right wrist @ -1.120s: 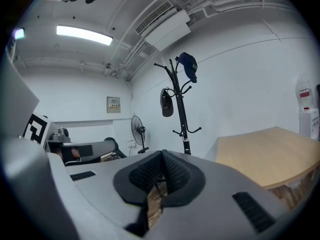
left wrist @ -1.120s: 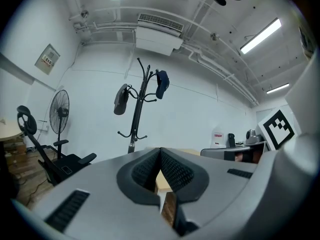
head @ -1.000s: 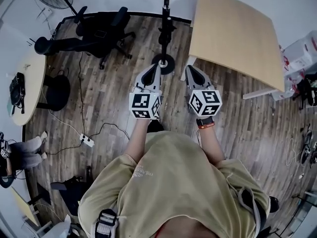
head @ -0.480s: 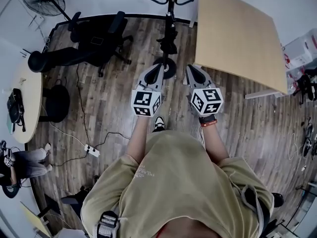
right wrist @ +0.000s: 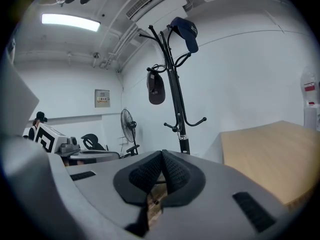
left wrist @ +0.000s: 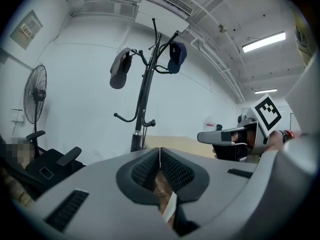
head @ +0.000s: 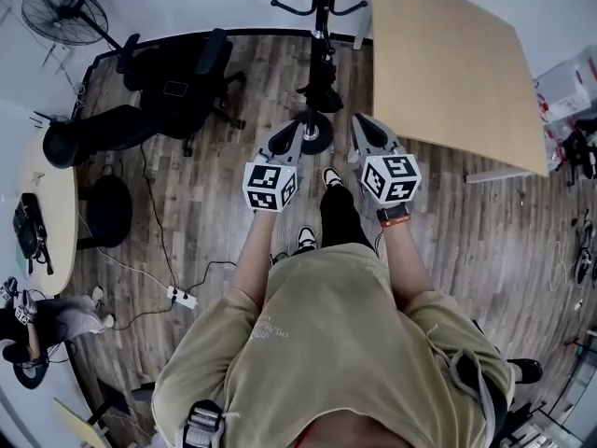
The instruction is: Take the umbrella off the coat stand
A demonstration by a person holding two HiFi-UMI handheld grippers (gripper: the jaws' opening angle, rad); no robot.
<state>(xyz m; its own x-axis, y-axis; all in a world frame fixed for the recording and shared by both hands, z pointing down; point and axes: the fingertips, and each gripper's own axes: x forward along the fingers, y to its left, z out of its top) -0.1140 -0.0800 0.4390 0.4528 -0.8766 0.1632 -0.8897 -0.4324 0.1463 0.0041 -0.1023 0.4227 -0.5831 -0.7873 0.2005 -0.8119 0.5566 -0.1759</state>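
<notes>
- My left claw (left wrist: 160, 152) is closed: the ribbed pads meet at the tip with nothing between them.
- My right claw (right wrist: 162, 154) is closed the same way and holds nothing.
- In the head view both claws point toward the coat stand (head: 323, 26), one on either side of its round base (head: 315, 134). They are near it and apart from it.
- The umbrella (head: 321, 90) is on the stand. It is a dark folded shape hanging against the pole, below the lower hooks and above the base. I can't pick it out for certain in either gripper view.
- Two caps hang from the top hooks: a grey cap (left wrist: 120, 69) and a dark blue cap (left wrist: 177, 56).
- A pale wooden bench (head: 448, 63) stands just right of the stand, and a floor fan (head: 56, 12) stands well off to the left.
- As for writing, the marker cube (head: 270, 187) on each claw carries black-and-white squares and no letters.
- A framed notice (right wrist: 102, 98) on the far wall and a red-and-white label (right wrist: 310, 86) are both too small to read, and so is the print on my shirt (head: 266, 323).
</notes>
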